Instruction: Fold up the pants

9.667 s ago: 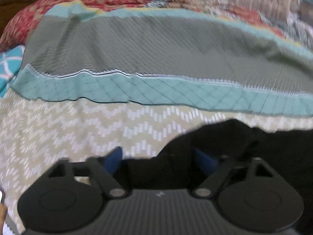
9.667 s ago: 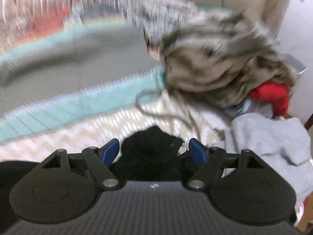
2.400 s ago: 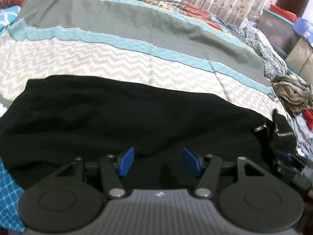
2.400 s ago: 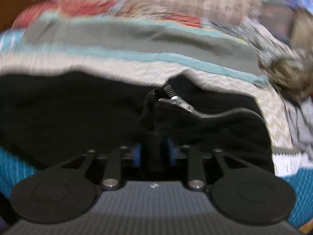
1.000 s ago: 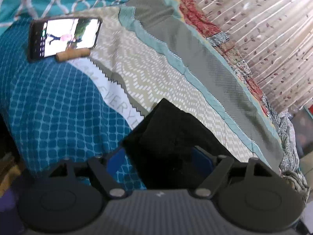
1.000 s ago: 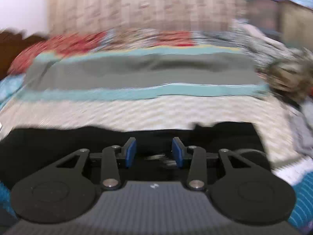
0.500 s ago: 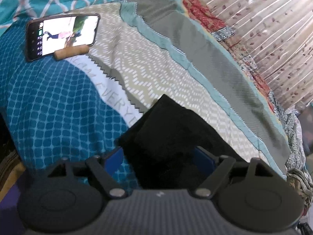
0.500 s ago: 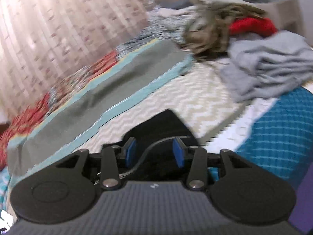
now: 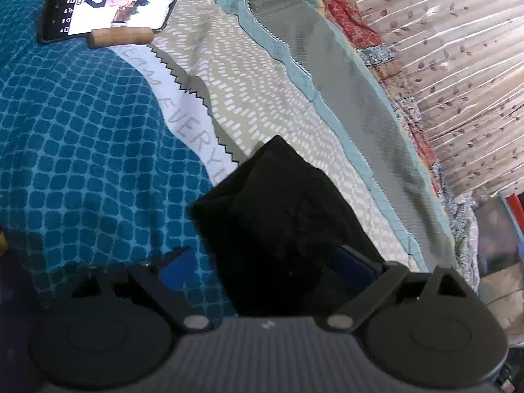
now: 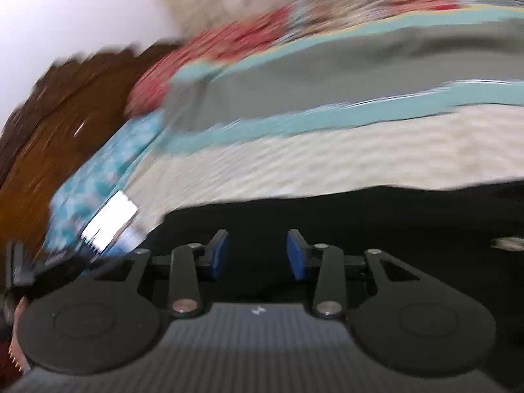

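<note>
The black pants (image 9: 278, 216) lie on the patterned bedspread (image 9: 98, 150), one end reaching toward the phone. My left gripper (image 9: 265, 267) is wide open, its blue pads on either side of the near end of the pants, without pinching it. In the blurred right wrist view the pants (image 10: 376, 222) spread across the lower frame. My right gripper (image 10: 257, 253) is open just above the black cloth, nothing between its pads. A small metal zipper part (image 10: 507, 242) shows at the right edge.
A lit phone (image 9: 111, 3) leans on a small wooden stand (image 9: 122, 36) at the far left of the bed; it also shows as a bright patch in the right wrist view (image 10: 109, 219). Curtains (image 9: 458, 49) hang behind the bed. A brown wooden headboard (image 10: 49, 124) stands on the left.
My right gripper has swung fast from the clothes pile side toward the headboard side and stays open over the pants. My left gripper has moved slightly closer to the pants end, still open.
</note>
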`<control>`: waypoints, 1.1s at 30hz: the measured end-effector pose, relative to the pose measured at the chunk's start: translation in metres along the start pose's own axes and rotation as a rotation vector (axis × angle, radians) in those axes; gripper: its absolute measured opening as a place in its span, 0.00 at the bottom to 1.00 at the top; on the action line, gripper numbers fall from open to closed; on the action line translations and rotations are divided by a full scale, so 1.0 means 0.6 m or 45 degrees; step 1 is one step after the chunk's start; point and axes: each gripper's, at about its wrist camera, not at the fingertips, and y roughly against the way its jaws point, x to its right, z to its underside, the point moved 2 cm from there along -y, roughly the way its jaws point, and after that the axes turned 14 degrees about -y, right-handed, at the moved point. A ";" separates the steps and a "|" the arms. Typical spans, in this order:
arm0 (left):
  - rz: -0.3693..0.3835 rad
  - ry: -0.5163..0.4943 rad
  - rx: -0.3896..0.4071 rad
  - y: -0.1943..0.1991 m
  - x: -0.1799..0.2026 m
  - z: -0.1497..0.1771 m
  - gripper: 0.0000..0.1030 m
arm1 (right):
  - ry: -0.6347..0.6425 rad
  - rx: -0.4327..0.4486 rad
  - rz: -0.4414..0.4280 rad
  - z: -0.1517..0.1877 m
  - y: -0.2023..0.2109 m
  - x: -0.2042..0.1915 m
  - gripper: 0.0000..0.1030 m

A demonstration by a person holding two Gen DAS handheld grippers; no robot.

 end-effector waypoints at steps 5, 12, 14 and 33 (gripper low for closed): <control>0.000 -0.059 0.009 -0.017 0.001 -0.005 0.95 | 0.092 -0.232 -0.103 0.023 -0.102 -0.087 0.31; 0.038 -0.091 0.021 -0.032 -0.007 -0.006 0.98 | 0.035 -0.523 0.053 0.100 -0.213 -0.075 0.32; 0.046 -0.109 0.029 -0.031 -0.006 -0.005 0.99 | -0.094 -0.499 0.012 0.096 -0.210 -0.057 0.31; 0.080 -0.622 0.153 -0.014 0.148 0.017 0.27 | -0.460 -0.477 -0.113 0.097 -0.160 -0.005 0.32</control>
